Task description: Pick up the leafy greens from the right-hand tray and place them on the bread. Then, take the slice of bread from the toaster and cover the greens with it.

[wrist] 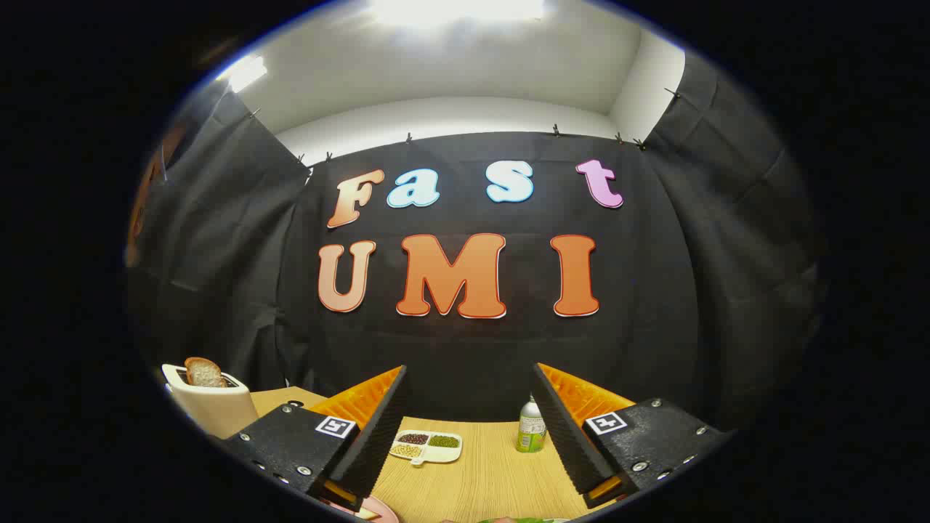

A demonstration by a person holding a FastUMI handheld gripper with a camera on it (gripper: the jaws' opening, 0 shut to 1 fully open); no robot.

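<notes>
1. The gripper [468, 436] has its fingers spread wide and empty above the counter [494, 472].
2. The leafy greens [519, 520] peek in at bottom centre, just below the fingers.
3. Bread [203, 372] stands in the toaster [211, 407], lower left.
4. The gripper should tilt down and centre over the greens before closing.

Gripper [471, 428] fingers spread wide, empty. Beyond them on tabletop [487, 476]: divided dish [426, 445], bottle [531, 428] near far edge. Toaster [211, 403] at far-left corner, bread slice [203, 372] upright in slot.
</notes>
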